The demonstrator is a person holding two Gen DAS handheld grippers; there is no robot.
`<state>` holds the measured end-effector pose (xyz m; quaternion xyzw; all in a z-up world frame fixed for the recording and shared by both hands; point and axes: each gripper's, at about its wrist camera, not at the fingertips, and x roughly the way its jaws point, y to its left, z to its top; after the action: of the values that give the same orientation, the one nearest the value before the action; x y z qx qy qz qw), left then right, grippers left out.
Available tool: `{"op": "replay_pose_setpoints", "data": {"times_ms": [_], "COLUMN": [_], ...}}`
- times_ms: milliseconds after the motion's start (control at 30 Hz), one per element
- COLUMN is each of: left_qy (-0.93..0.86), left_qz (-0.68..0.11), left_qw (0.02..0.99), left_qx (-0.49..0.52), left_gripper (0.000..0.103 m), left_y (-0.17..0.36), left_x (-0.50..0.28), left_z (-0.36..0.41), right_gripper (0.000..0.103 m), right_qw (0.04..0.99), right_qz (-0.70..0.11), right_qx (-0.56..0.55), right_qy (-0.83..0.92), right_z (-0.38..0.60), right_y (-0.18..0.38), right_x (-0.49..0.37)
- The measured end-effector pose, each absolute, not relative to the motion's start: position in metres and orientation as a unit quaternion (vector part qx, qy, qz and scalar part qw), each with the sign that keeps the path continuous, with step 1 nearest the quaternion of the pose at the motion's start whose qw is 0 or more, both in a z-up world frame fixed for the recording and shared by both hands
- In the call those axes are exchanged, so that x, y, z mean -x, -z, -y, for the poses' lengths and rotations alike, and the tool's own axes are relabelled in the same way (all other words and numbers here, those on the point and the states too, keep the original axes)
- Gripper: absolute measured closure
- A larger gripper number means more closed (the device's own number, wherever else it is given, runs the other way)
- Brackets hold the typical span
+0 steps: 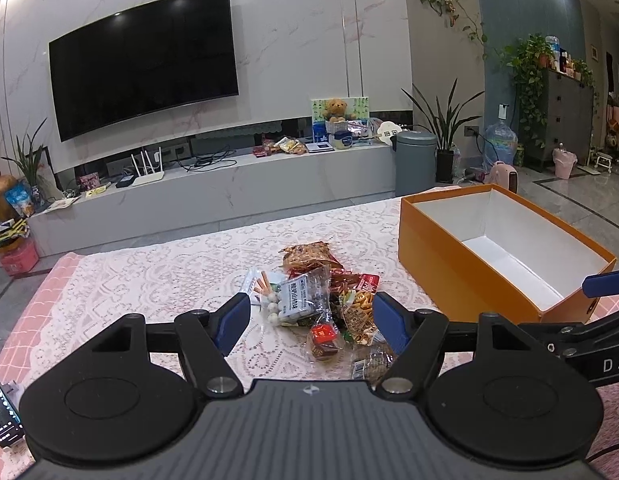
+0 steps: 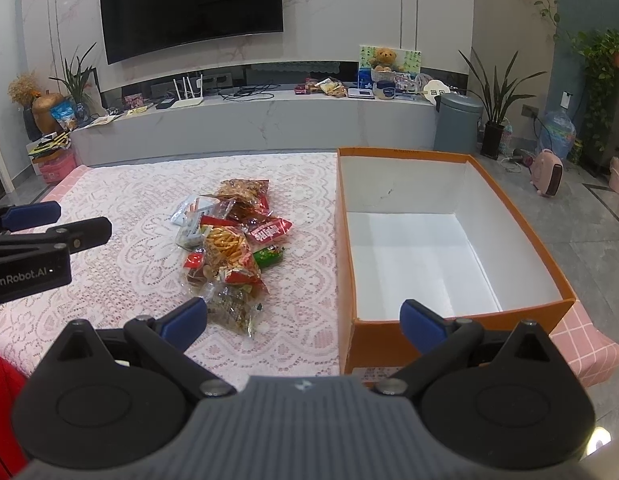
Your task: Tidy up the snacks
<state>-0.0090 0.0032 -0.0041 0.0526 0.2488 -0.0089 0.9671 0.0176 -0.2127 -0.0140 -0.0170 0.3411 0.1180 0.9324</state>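
Left fingers [image 1: 233, 322]: spread wide, nothing between them, tilted down above the near end of the snack pile [image 1: 325, 304].
Right fingers [image 2: 187, 320]: released, gaping, angled down, straddling the near left corner of the orange box [image 2: 393, 344].
Snack pile: heaped packets on the lace-covered worktop [image 2: 129, 280].
Orange box: open, white inside, at 3 o'clock of the pile, apart from it.
Left gripper [image 2: 49, 220]: at 9 o'clock in the right wrist view.
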Motion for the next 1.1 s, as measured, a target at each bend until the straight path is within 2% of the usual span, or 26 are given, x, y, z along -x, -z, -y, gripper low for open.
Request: {"op": "replay_pose_setpoints", "data": {"times_ms": [1100], "left_qy": [0.014], "left_qz": [-0.260], "left_qw": [0.964], "left_qx": [-0.045], "left_gripper": [0.021], "left_y": [0.0079], "left_x": [0.0096], "left_z": [-0.0074], "right_gripper": [0.003], "right_qw": [0.927], "right_qz": [-0.358], "right_qx": [0.019], "right_qy": [-0.110], "right_z": [0.2085], "right_y": [0.0150], "right_x": [-0.0178]}}
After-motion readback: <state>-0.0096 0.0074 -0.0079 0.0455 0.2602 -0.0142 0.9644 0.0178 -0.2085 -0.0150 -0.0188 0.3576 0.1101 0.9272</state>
